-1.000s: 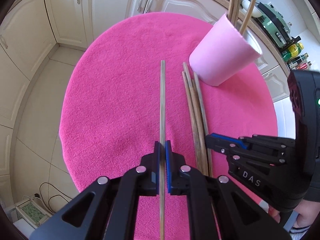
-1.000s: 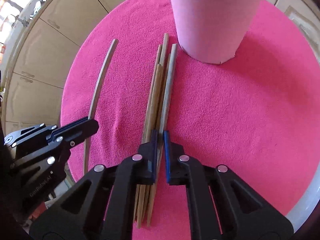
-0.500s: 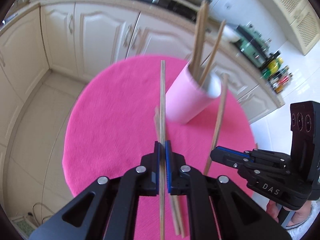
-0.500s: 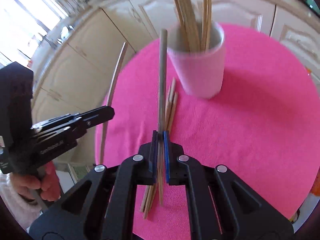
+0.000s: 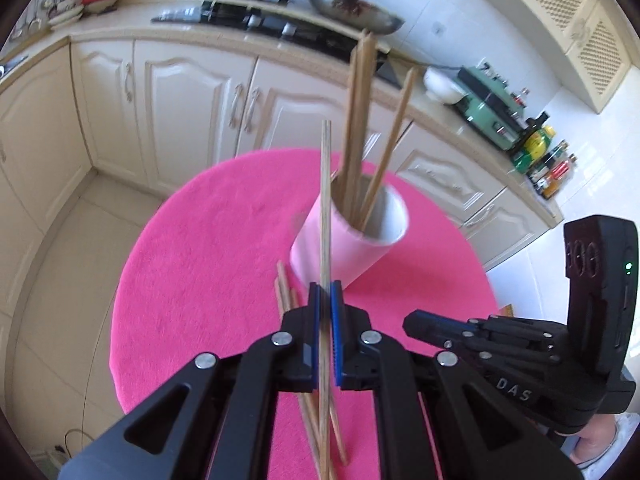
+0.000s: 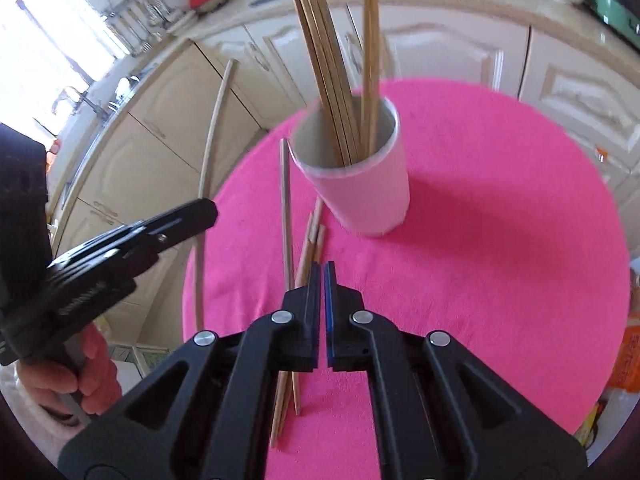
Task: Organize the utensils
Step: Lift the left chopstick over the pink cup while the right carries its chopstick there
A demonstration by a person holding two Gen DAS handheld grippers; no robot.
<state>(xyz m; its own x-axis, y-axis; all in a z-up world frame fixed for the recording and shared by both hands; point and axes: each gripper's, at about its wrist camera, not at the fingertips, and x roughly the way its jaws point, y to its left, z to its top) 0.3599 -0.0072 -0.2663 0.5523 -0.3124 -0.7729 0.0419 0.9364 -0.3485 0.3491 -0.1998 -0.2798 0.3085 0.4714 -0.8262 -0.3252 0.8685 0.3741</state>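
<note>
Several chopsticks are stood in the pink cup, one chopstick is pinched by the left gripper, the right gripper is pressed together apparently empty, loose sticks are left on the cloth

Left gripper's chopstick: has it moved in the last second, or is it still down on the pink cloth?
Yes. The chopstick, clamped in the left gripper, has lifted off the pink cloth; its tip now stands above the pink cup.

You see a hot-pink fuzzy cloth on the table. Pale pink cup, white inside. Tan wooden chopsticks in the cup. Each hand-held gripper: black body, blue pads, silver screws. Cream cabinets behind. Green appliance on the counter.
</note>
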